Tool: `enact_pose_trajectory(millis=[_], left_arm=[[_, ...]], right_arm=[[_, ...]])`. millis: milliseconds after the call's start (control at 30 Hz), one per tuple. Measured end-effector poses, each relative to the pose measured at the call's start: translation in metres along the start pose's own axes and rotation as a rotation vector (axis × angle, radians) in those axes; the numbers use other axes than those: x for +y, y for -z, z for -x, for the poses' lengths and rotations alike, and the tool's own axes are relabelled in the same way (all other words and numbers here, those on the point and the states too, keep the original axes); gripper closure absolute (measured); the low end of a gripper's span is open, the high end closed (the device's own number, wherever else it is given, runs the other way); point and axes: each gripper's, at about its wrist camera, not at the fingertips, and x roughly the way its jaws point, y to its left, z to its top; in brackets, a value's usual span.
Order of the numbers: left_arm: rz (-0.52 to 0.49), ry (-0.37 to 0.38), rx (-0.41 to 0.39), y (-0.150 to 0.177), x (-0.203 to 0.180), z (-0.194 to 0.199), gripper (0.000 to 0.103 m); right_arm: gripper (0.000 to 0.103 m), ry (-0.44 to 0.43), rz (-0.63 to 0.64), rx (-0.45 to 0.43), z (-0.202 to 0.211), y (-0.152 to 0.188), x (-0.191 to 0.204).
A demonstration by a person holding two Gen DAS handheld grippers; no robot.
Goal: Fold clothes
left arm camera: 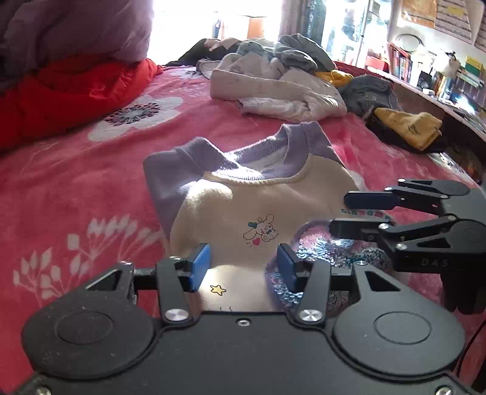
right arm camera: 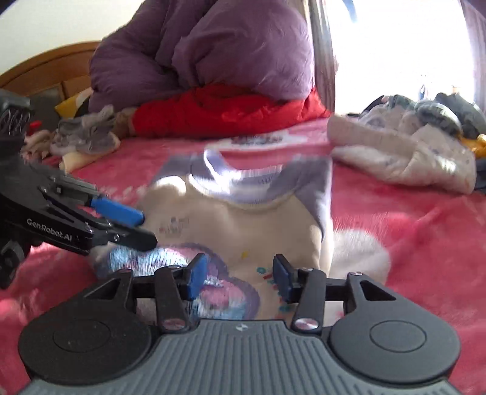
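— Over by the glare?
— Bright window [left arm camera: 194,27], washed out. Wooden headboard [right arm camera: 45,65] behind the purple duvet [right arm camera: 206,45].
— And the side?
— Crowded bookshelf [left arm camera: 425,73] along the wall, beside the pink floral bedspread [left arm camera: 91,170].

— From my seat, what does the left gripper [left arm camera: 243,267] look like?

— Matte black body, two round caps at 5 and 7 o'clock, silver screws, blue pads [left arm camera: 200,267] on the fingers. In my other feed I read white "GenRobot.AI" lettering on its side.

— And the right gripper [right arm camera: 238,275]?

— Same black arms and blue pads [right arm camera: 196,276], but a ribbed grey plate at 6 o'clock. "DAS" is embossed on its side in my left feed.
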Motion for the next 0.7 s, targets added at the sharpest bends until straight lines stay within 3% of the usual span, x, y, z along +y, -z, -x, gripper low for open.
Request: enact_pose_trajectory(millis=[100, 200, 267, 367, 467, 600, 700], left_arm=[[-0.017, -0.105, -0.020, -0.008, -0.014, 0.013, 0.041], [-0.207, -0.365, -0.093, -0.013, -0.047, 0.032, 0.040], [-0.298, -0.446, -0.142, -0.015, -0.065, 0.050, 0.037], [-0.269, -0.447, -0.190, -0.023, -0.074, 0.077, 0.031], [-0.156, -0.390, -0.189, -0.033, -0.071, 0.101, 0.030], [0.069, -0.243, -0.109, -0.046, -0.057, 0.122, 0.030], [0.179, -0.219, -0.053, -0.046, -0.056, 0.135, 0.029]], right_arm=[[0.054, -0.022, -0.091, -0.019, 0.019, 0.006, -0.004], [0.053, -0.029, -0.125, -0.006, 0.037, 0.015, -0.003], [0.051, -0.041, -0.157, -0.009, 0.051, 0.018, -0.002], [0.046, -0.051, -0.220, -0.029, 0.073, 0.018, -0.003], [0.045, -0.002, -0.201, -0.067, 0.091, 0.004, -0.003], [0.045, 0.219, 0.084, -0.145, 0.091, -0.037, 0.005], [0.044, 0.312, 0.241, -0.090, 0.069, -0.062, -0.006]])
